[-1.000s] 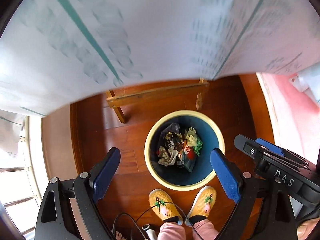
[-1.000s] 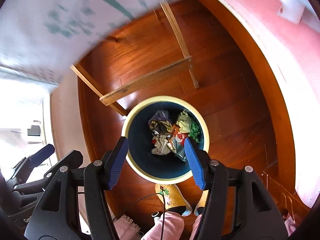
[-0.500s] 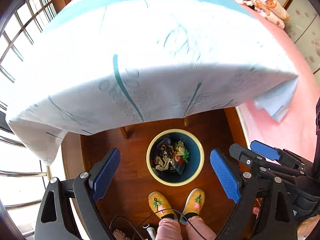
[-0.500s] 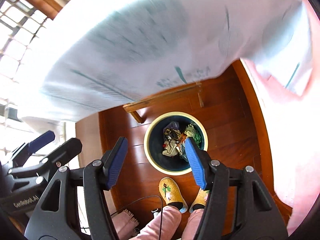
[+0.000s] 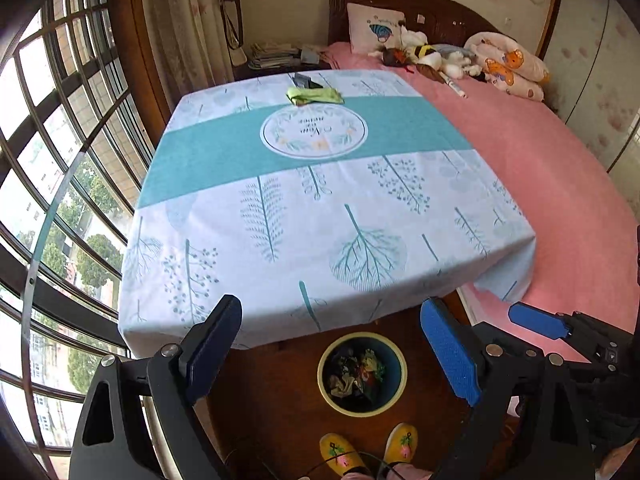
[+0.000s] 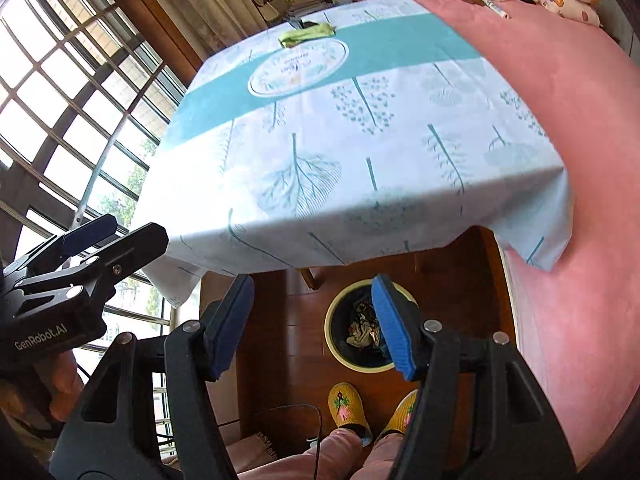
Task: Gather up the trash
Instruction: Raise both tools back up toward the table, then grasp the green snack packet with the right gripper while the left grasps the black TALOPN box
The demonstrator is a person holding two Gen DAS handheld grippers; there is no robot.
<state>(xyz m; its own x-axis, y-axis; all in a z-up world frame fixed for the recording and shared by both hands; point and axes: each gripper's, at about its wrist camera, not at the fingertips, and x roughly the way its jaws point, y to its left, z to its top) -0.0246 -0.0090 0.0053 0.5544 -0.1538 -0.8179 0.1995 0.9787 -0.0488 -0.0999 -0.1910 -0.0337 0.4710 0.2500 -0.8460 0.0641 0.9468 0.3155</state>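
A round bin (image 5: 362,408) with a cream rim and blue inside stands on the wood floor under the table's near edge, holding several crumpled scraps; it also shows in the right wrist view (image 6: 336,344). A crumpled yellow-green wrapper (image 5: 315,96) lies at the table's far side beside a dark flat item (image 5: 306,80); the wrapper also shows in the right wrist view (image 6: 306,34). My left gripper (image 5: 330,354) is open and empty, high above the bin. My right gripper (image 6: 312,326) is open and empty beside it.
A table with a white and teal tree-print cloth (image 5: 320,208) fills the middle. A pink bed (image 5: 560,168) with pillows and soft toys lies to the right. Barred windows (image 5: 52,160) run along the left. Feet in yellow slippers (image 5: 344,456) stand by the bin.
Both grippers have risen from low over the bin to above the table's edge and tilted up. The tabletop, bed and window have come into view. Both stay open.
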